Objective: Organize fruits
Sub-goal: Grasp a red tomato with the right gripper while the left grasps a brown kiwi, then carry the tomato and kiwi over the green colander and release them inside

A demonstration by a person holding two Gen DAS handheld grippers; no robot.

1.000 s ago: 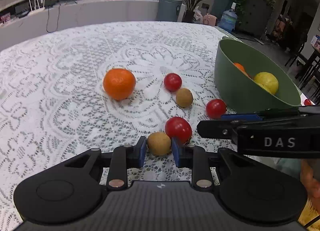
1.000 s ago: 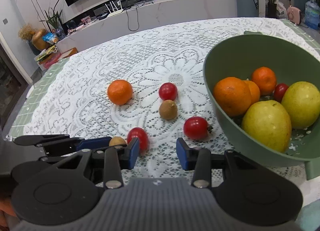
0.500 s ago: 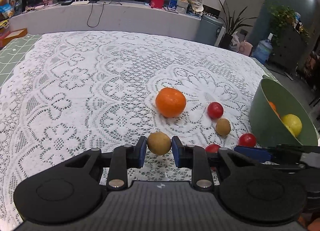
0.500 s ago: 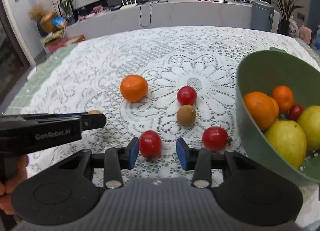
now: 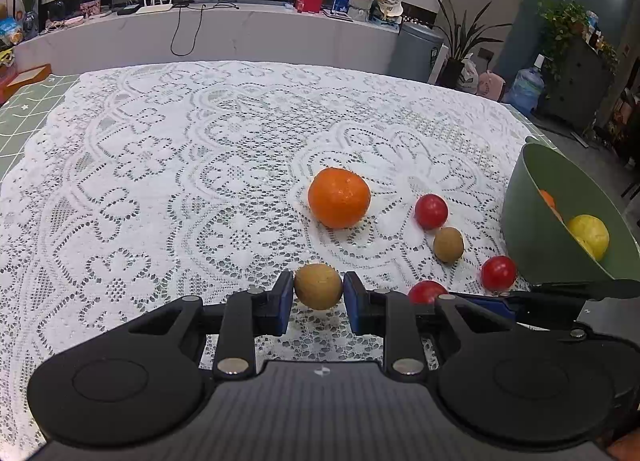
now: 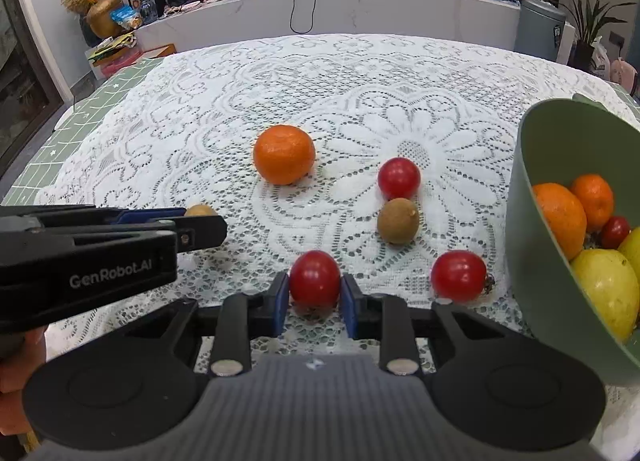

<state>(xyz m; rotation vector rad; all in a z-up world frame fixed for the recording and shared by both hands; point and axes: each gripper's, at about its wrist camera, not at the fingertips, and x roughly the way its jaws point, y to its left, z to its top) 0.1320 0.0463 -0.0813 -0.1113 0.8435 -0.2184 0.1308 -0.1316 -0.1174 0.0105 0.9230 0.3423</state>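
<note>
Two grippers are working over the lace-covered worktop [image 5: 160, 181]: the left gripper [image 5: 318, 293] is pinching a small brown fruit [image 5: 318, 286] between its blue pads. The right gripper [image 6: 315, 291] is closing its jaws on a red tomato [image 6: 315, 278] sitting between them. Near them, an orange [image 6: 284, 154] is lying loose, and the green bowl [image 6: 532, 221] at the right is holding more fruit.
</note>
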